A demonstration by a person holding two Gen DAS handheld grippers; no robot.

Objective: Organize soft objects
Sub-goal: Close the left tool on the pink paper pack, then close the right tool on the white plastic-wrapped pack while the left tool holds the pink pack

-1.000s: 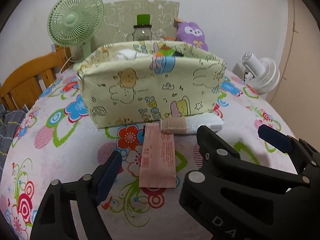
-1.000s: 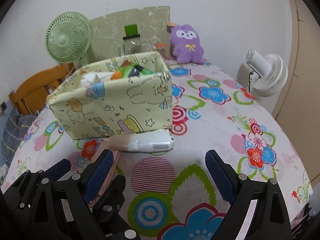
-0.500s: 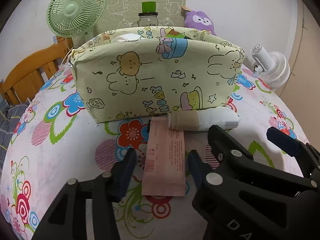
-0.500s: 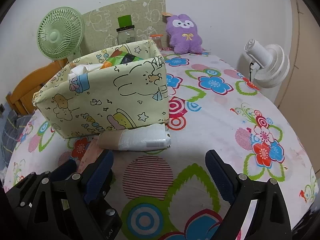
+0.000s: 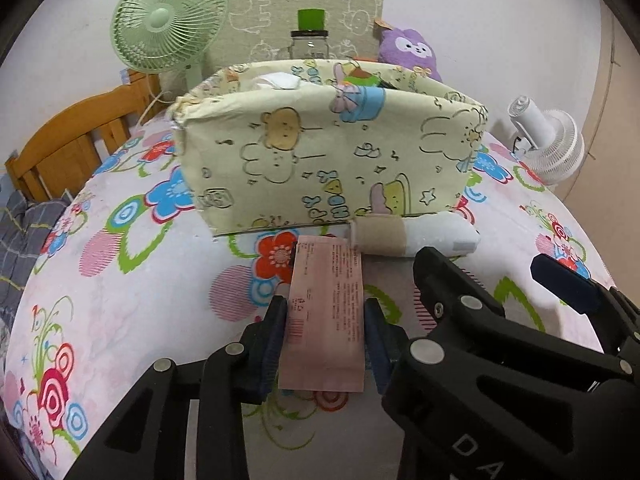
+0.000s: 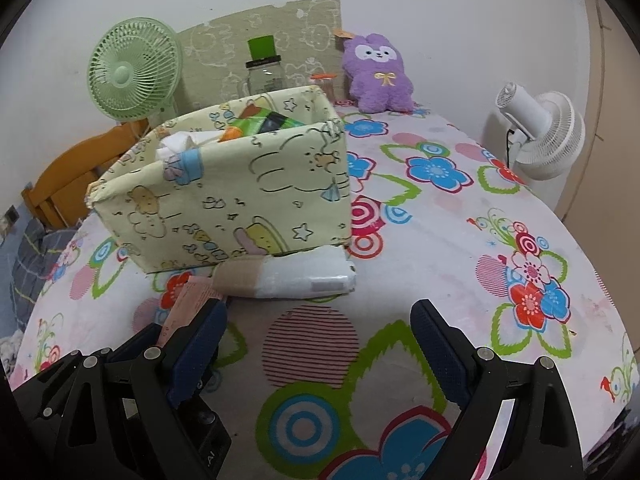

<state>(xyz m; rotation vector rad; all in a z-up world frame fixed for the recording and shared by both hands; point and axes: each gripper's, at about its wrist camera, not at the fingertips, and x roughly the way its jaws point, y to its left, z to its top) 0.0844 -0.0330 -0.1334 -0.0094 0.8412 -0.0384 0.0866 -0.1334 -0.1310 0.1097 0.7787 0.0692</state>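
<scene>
The pink packet (image 5: 326, 312) lies flat on the flowered tablecloth (image 5: 132, 292), lengthwise toward the near edge of the table, its far end almost at the foot of the yellow fabric box (image 5: 332, 160). The left gripper (image 5: 326, 332) has just been closing on it: both blue pads now sit against the packet's long edges near its near end, so it looks pinched across its width, probably because a limp, thin pack is easiest caught by its sides close to one end, where it will hang instead of folding. It has not left the cloth.

Just beside it, across its far end, lies a white soft pack with a tan band (image 6: 288, 278), pressed against the box's front wall near its right corner; likely next in line.

The box stands toward the middle of the table, open on top, with white and green-orange items already showing over its rim, so it seems the place where soft things go.

The right gripper (image 6: 320, 344) hangs over the near part of the cloth with jaws spread wide and nothing between them, near the white pack, apparently waiting
</scene>
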